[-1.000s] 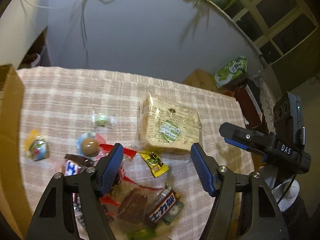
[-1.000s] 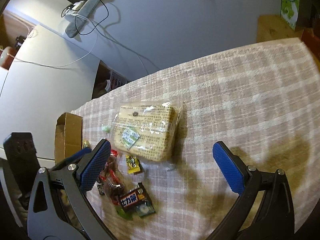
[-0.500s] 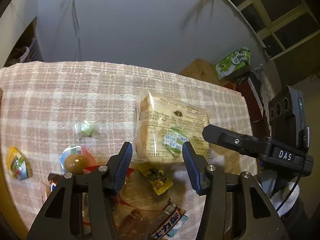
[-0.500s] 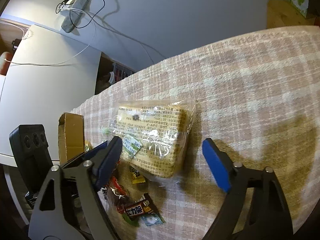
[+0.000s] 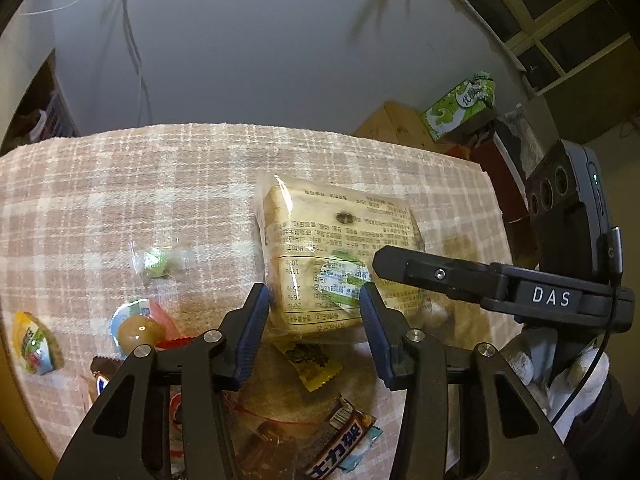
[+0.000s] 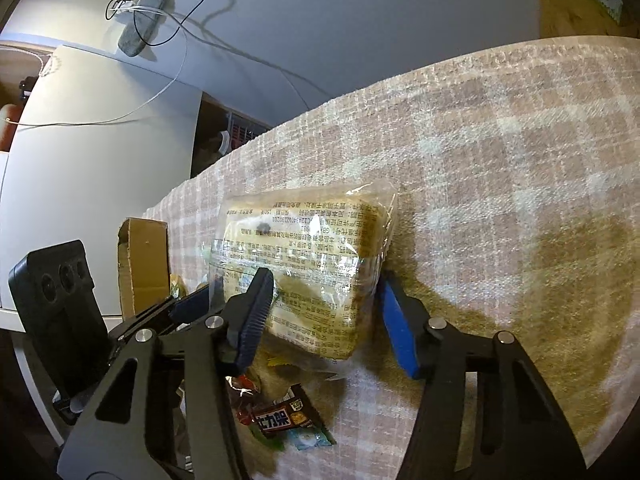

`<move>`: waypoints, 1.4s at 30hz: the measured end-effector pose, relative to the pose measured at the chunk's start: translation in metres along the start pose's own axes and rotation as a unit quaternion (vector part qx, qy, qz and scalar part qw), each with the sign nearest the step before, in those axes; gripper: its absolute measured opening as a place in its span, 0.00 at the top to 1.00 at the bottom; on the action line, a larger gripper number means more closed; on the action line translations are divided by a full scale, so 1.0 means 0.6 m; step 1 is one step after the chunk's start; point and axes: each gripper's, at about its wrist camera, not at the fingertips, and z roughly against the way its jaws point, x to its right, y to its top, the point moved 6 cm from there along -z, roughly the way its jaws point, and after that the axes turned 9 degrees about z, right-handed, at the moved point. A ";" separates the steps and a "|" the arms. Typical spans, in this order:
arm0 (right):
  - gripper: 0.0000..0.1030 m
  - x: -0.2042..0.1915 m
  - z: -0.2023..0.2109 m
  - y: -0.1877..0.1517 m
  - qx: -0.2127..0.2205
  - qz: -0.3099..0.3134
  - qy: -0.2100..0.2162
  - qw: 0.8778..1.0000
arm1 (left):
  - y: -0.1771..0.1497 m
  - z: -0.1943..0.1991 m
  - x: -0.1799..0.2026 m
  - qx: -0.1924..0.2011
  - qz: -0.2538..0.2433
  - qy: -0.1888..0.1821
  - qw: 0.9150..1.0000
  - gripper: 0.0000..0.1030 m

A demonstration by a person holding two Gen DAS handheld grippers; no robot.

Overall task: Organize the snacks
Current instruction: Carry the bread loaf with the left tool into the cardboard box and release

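Left gripper (image 5: 314, 328) jaws parted around the near end of the bread pack (image 5: 340, 256), pads just beside its sides. Right gripper (image 6: 326, 312) jaws likewise parted, straddling the same pack's near corner; contact cannot be told. Pack flat on the checked tablecloth (image 6: 500, 140), printed label upside down. "DAS" legible on the right gripper only from the left view. Cardboard box (image 6: 142, 256) only from the right. Chocolate bar (image 5: 340, 444) nearest.

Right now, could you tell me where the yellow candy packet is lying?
In the left wrist view the yellow candy packet lies on the checked tablecloth, just below the large bread bag and above the chocolate bar, between the left claw's fingers.
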 end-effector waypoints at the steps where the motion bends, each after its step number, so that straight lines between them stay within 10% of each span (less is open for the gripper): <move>1: 0.45 -0.002 0.003 0.000 0.001 0.002 0.000 1.000 | -0.001 0.003 0.002 0.003 -0.002 0.000 1.000 0.56; 21: 0.45 -0.217 0.028 -0.001 -0.002 0.119 0.023 0.993 | -0.030 0.186 -0.073 0.111 0.031 0.016 0.993 0.57; 42: 0.45 -0.515 -0.126 -0.097 -0.092 0.291 0.074 0.950 | -0.161 0.363 -0.308 0.202 0.182 0.083 0.959 0.57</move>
